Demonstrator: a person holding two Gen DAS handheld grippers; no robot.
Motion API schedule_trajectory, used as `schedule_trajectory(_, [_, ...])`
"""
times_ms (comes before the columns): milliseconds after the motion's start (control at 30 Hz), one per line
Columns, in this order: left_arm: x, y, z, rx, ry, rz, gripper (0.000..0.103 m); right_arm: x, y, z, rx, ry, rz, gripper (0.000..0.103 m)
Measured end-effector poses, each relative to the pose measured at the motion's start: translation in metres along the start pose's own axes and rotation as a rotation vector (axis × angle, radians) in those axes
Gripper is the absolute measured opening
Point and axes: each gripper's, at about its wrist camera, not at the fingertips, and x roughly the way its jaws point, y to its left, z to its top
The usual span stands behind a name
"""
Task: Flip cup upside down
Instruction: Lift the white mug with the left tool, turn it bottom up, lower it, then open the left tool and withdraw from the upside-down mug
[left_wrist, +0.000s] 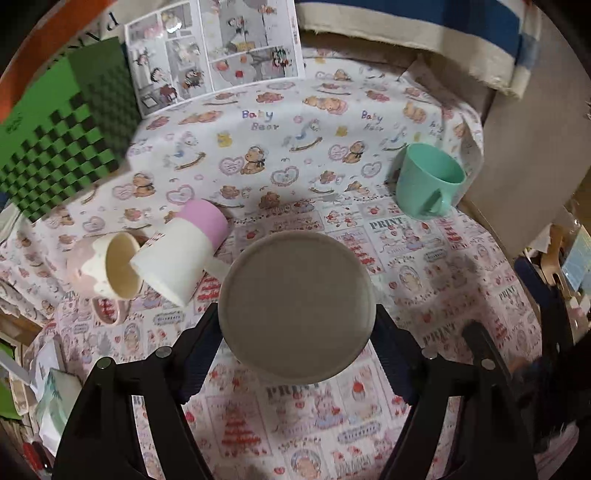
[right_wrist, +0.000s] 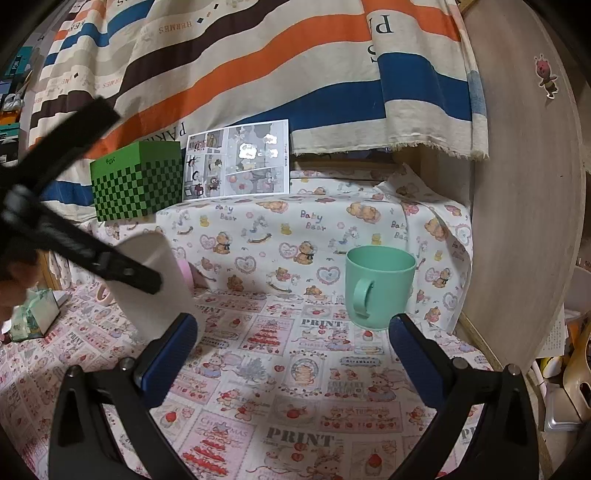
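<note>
Left wrist view: your left gripper (left_wrist: 297, 325) pinches a grey-white cup (left_wrist: 297, 304) between its two fingers, the flat round base turned toward the camera. The cup hangs above the printed tablecloth (left_wrist: 332, 413), apart from it. In the right wrist view the same cup (right_wrist: 155, 291) appears at the left edge, tilted, with the left gripper's black finger across it; the mouth is hidden in both views, so the exact angle is probably well past horizontal, though you cannot confirm it.

Right wrist view: your right gripper (right_wrist: 291, 336) has its fingers spread wide and holds nothing. A green mug (right_wrist: 378, 286) stands upright on the cloth just beyond its right finger.

Other items: a white-and-pink cup (left_wrist: 184, 251) lying on its side against a pink mug (left_wrist: 110, 269), a green checkered box (right_wrist: 138, 181) and a comic sheet (right_wrist: 238, 162) at the rear.

Progress: grasp and lift appear done, rotation largely done. Remaining, as judged here: complete the turn, set the cup mouth-down on the cloth, release.
</note>
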Motion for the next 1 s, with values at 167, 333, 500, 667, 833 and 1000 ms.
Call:
schedule_trajectory(167, [0.0, 0.001, -0.019, 0.003, -0.019, -0.005, 0.076, 0.0, 0.0, 0.0, 0.003, 0.002, -0.001, 0.103])
schedule_trajectory(333, [0.005, 0.003, -0.031, 0.009, -0.034, -0.027, 0.076, 0.0, -0.001, 0.0, 0.004, 0.005, 0.001, 0.103])
schedule_trajectory(500, [0.003, 0.006, -0.035, -0.019, -0.082, -0.075, 0.076, 0.0, 0.001, 0.0, -0.009, -0.001, 0.006, 0.103])
schedule_trajectory(667, [-0.003, 0.004, -0.038, -0.003, -0.198, -0.038, 0.076, -0.001, 0.003, 0.0, -0.013, -0.006, 0.005, 0.103])
schedule_trajectory(833, [0.006, 0.0, -0.045, 0.03, -0.256, -0.044, 0.076, -0.002, 0.003, 0.0, -0.012, -0.006, 0.005, 0.103])
schedule_trajectory(1000, [0.01, 0.001, -0.057, 0.049, -0.363, -0.055, 0.076, -0.001, 0.003, 0.0, -0.013, -0.006, 0.005, 0.103])
